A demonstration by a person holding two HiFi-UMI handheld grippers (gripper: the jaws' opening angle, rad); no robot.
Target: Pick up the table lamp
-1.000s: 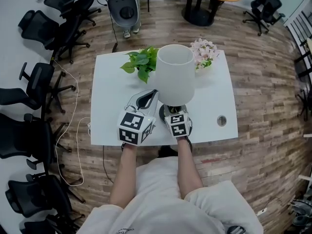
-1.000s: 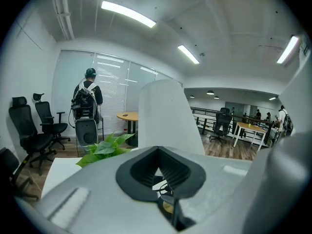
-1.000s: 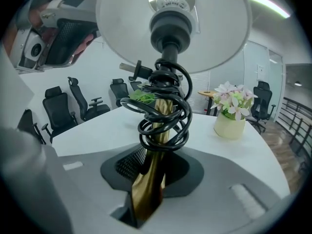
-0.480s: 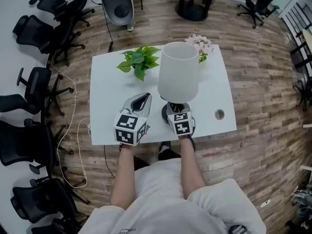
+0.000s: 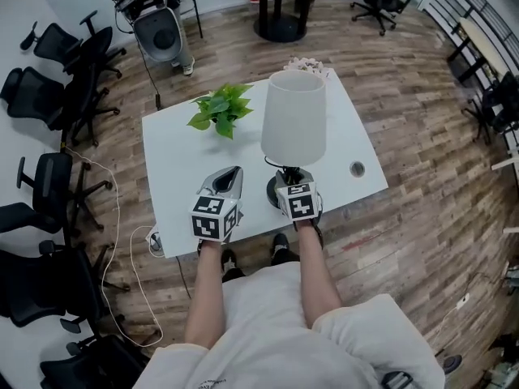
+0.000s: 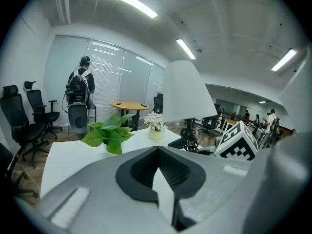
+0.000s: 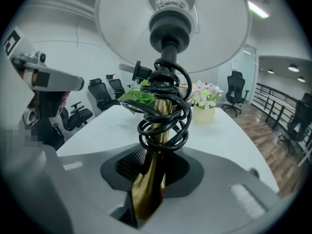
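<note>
Right tongs (image 5: 289, 185), at the near edge of the bench (image 5: 174, 160), clenched on the table lamp (image 5: 294, 120). In the right gripper view the jaws meet round the lower part of the brass stem (image 7: 157, 145), just beneath the black cord (image 7: 164, 106) coiled about it. The lamp therefore lies at 12 o'clock from these tongs, in contact and with no gap to close. Its long axis runs upright, from the dark base (image 5: 276, 191) below the jaws, through the stem, to the white shade (image 5: 293, 96) overhead, and crosses the jaws roughly at right angles. Whether the base rests on the bench or hangs just above it cannot be told. Left tongs (image 5: 236, 172) clenched on nothing. The left gripper view shows the tips (image 6: 157, 152) drawn together, with only the white bench surface beyond. They sit near the base at its 9 o'clock, apart from the lamp, with the stem at about 2 o'clock from them. The right hand is thus the one that carries the load. A lift would probably best go straight up along the stem's axis, since the broad shade places weight high above the grip. A leafy plant (image 5: 217, 110) stands at 11 o'clock from the lamp. A pot of pale flowers (image 5: 305, 63) shows at 12 o'clock, partly hidden behind the shade.
</note>
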